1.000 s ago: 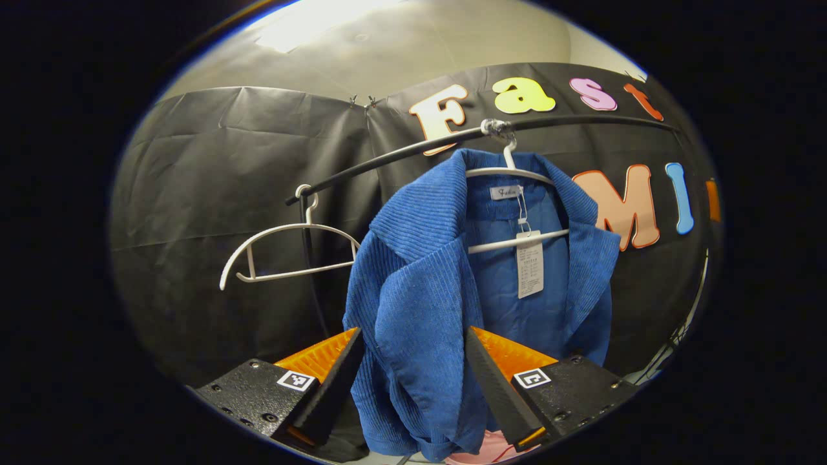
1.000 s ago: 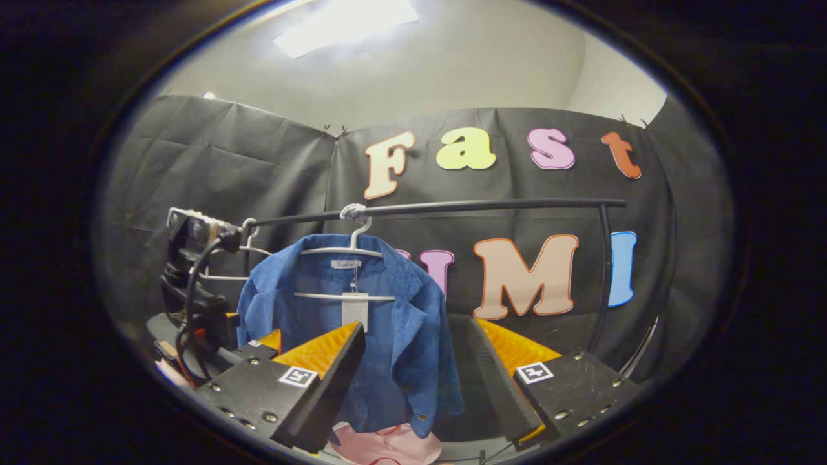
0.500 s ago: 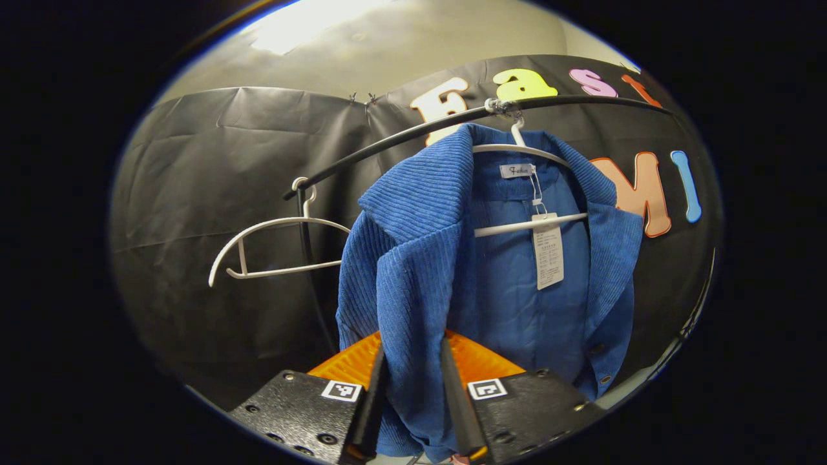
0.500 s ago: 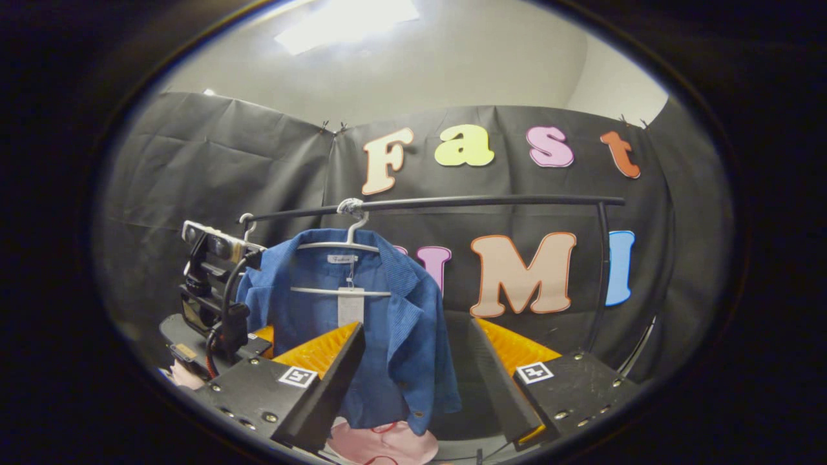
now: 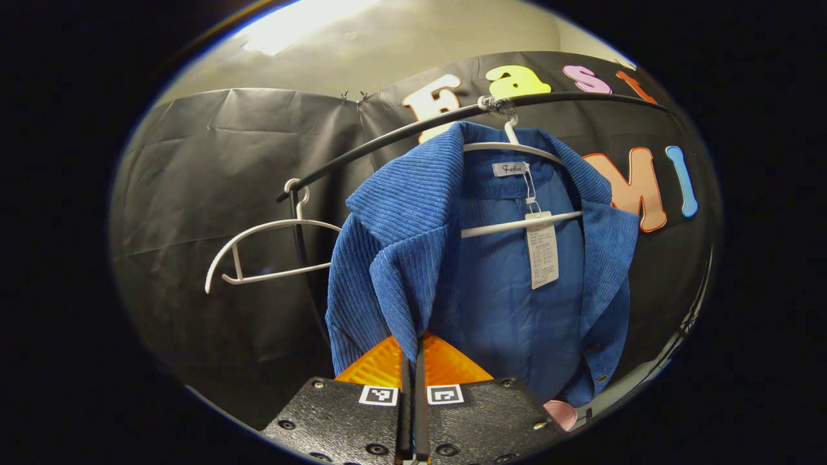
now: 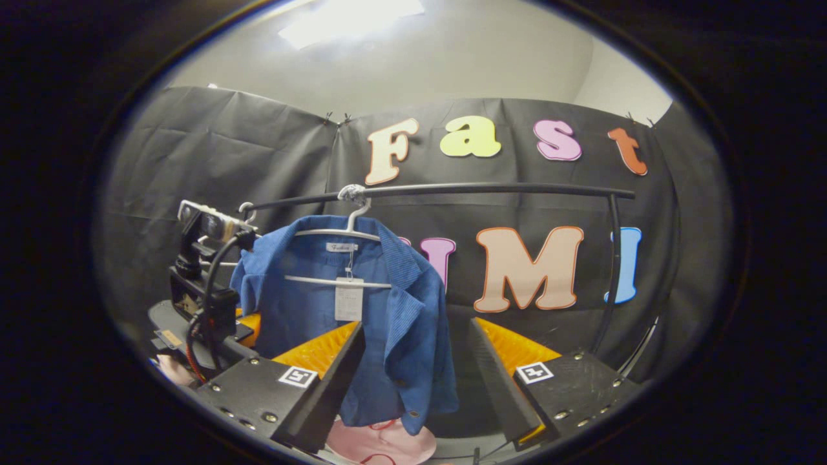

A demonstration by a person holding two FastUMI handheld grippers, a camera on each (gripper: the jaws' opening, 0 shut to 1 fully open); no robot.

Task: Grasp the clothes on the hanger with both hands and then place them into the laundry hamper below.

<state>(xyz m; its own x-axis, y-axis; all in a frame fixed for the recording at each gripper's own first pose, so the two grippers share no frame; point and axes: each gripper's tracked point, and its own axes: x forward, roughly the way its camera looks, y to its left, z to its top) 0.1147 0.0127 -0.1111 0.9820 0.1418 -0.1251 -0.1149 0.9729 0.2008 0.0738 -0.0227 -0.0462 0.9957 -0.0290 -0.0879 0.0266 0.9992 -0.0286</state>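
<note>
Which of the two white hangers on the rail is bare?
The hanger by the rail's end post; the other hanger carries the blue jacket.

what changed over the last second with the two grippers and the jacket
The left hand-held gripper went from wide open around the front edge of the blue jacket to shut on it. The right hand-held gripper stayed open, short of the jacket. The jacket remains on its white hanger on the rail.
</note>
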